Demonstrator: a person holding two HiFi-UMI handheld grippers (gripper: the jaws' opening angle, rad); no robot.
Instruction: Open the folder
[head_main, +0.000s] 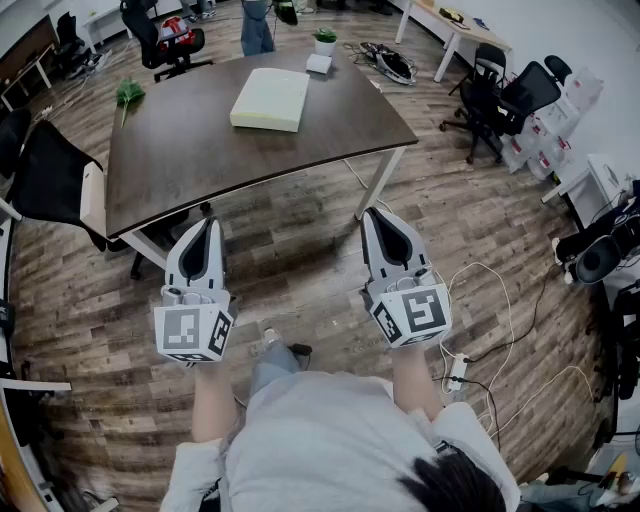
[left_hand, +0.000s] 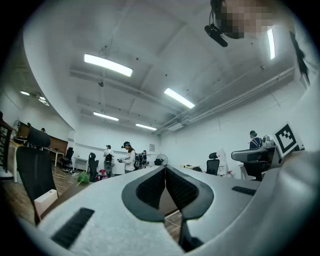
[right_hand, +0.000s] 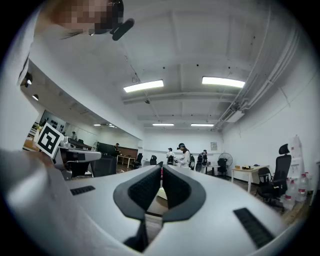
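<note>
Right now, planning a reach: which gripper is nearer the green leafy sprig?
Left. The left gripper hangs short of the table, the green leafy sprig ahead to its left; the right gripper is farther right.

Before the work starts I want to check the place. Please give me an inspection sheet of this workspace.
Surface: dark table, standing on a wooden floor.
Job's things: pale folder, closed, lying flat towards the table's far side.
Clutter: small white box and potted plant at the far edge.
Grippers: left tool and right tool held short of the table, jaws together, both empty.
Cables: white cable and power strip on the floor at the right.
Surroundings: black chair at the left, more chairs at the right, people standing far off.
</note>
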